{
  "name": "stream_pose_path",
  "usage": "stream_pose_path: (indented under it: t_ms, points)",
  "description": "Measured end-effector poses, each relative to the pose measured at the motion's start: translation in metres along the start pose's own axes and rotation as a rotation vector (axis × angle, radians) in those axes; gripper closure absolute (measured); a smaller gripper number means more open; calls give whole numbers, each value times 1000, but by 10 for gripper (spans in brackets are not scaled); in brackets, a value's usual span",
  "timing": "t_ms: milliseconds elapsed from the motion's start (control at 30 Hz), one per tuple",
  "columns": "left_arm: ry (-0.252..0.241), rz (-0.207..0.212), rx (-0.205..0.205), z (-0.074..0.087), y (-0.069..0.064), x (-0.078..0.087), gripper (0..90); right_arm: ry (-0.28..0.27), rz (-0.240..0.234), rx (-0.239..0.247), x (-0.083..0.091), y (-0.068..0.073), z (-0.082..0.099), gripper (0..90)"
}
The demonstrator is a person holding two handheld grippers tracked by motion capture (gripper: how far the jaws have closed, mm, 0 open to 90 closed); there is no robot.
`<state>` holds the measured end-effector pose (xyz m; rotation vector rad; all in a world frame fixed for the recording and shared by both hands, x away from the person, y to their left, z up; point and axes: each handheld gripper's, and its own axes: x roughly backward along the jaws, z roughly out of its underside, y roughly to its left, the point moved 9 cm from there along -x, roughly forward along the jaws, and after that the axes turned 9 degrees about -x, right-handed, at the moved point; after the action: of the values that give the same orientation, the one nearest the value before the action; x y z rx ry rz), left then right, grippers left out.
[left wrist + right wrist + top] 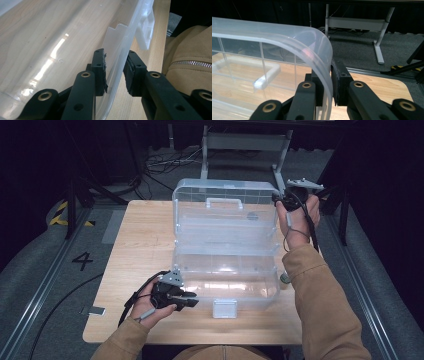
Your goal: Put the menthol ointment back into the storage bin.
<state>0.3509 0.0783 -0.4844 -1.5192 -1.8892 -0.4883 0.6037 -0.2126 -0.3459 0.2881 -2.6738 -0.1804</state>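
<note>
Nearest the lens, left gripper [115,72] astride the front wall of the clear box [225,280], jaws partly open, one pad inside, one outside, a sliver of gap on the outer side; not clearly clamped. Right gripper [327,82] pinched on the raised lid's [287,42] rim at its far right corner. Lid upright, hinge running left to right across the wooden table [135,245]. White latch [146,30] visible beyond the left jaws; lid handle [265,75] seen through the plastic beside the right gripper.
</note>
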Motion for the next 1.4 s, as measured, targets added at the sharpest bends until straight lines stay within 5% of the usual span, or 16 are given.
stream_pose_path:
  t_ms: [1400]
  points:
    - [7, 0, 7, -1, 0, -1, 720, 73, -17, -44, -42, -12, 5, 819]
